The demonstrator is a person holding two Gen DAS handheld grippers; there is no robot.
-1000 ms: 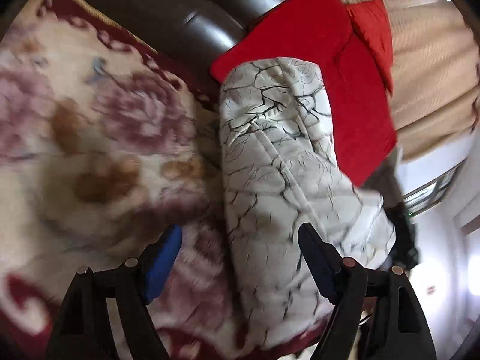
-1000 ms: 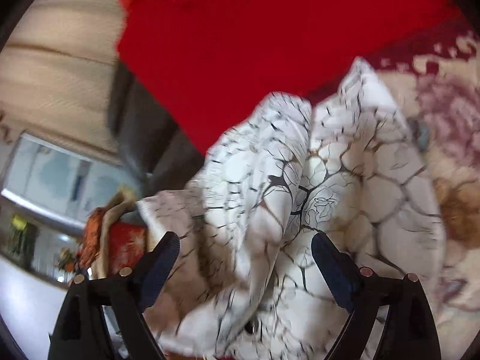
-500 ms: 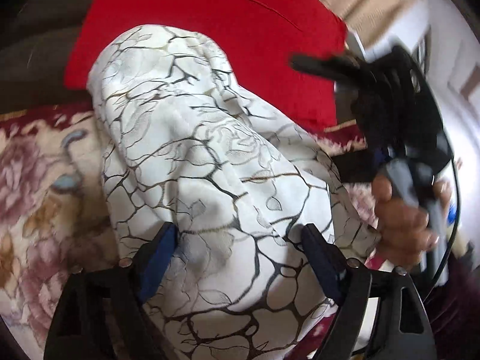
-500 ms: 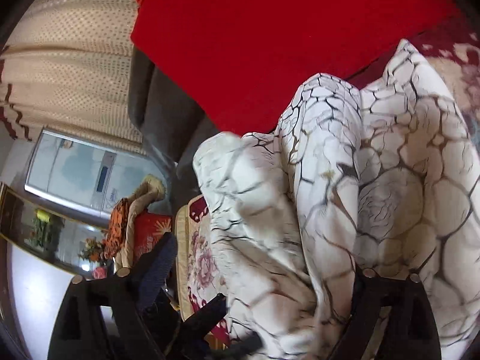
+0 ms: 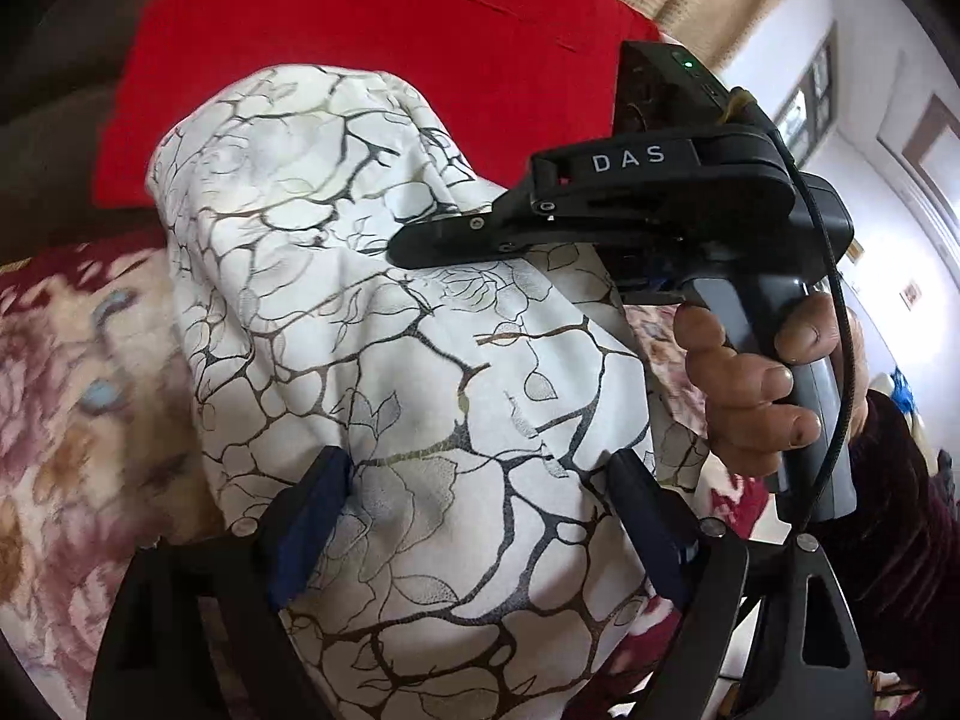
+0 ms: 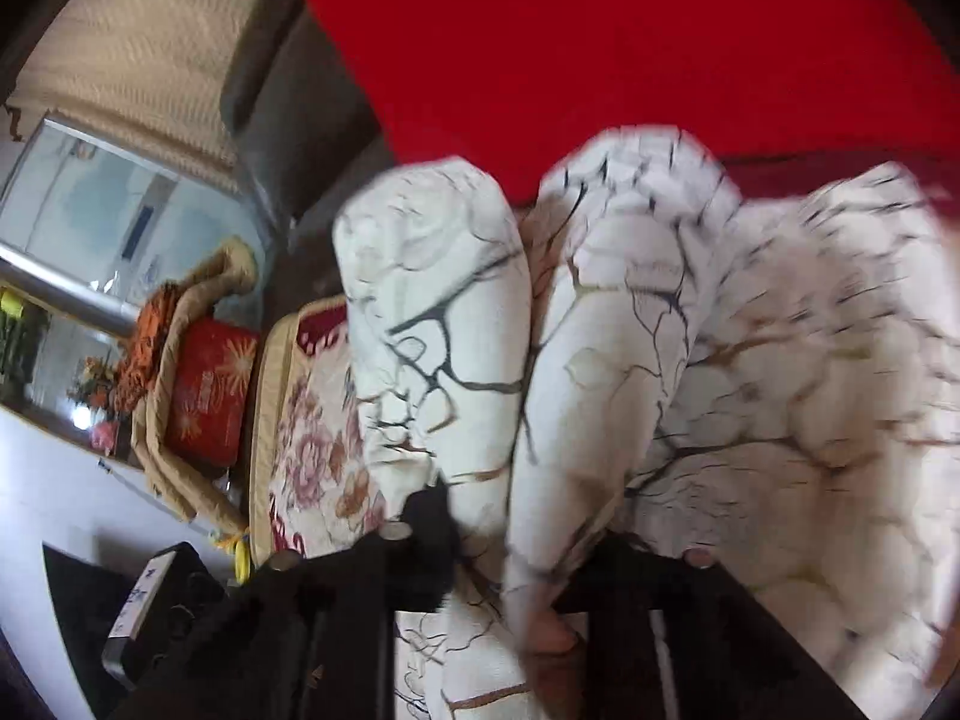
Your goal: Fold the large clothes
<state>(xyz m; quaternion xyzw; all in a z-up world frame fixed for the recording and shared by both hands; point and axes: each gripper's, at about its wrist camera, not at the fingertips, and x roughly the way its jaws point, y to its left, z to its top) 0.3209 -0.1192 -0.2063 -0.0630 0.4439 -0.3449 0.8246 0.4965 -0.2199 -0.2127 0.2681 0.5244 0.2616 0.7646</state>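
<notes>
A large white garment with a dark crackle and rose print (image 5: 384,360) lies bunched on a floral blanket (image 5: 72,420). My left gripper (image 5: 474,510) is open, its blue-padded fingers (image 5: 312,510) spread to either side of the cloth with fabric bulging between them. My right gripper shows in the left wrist view (image 5: 414,249) as a black tool held in a hand, its tip resting on top of the garment. In the right wrist view the garment (image 6: 600,360) is gathered in thick folds, and my right gripper (image 6: 522,546) has its fingers closed in on a fold.
A red cushion (image 5: 390,42) leans on the dark sofa back behind the garment. Beige curtains (image 6: 132,48) hang behind. In the right wrist view a red box in a tan basket (image 6: 204,396) stands off the blanket's left edge.
My left gripper has swung from the bare blanket over onto the garment. My right gripper has closed from wide open onto a fold and now shows in the left wrist view.
</notes>
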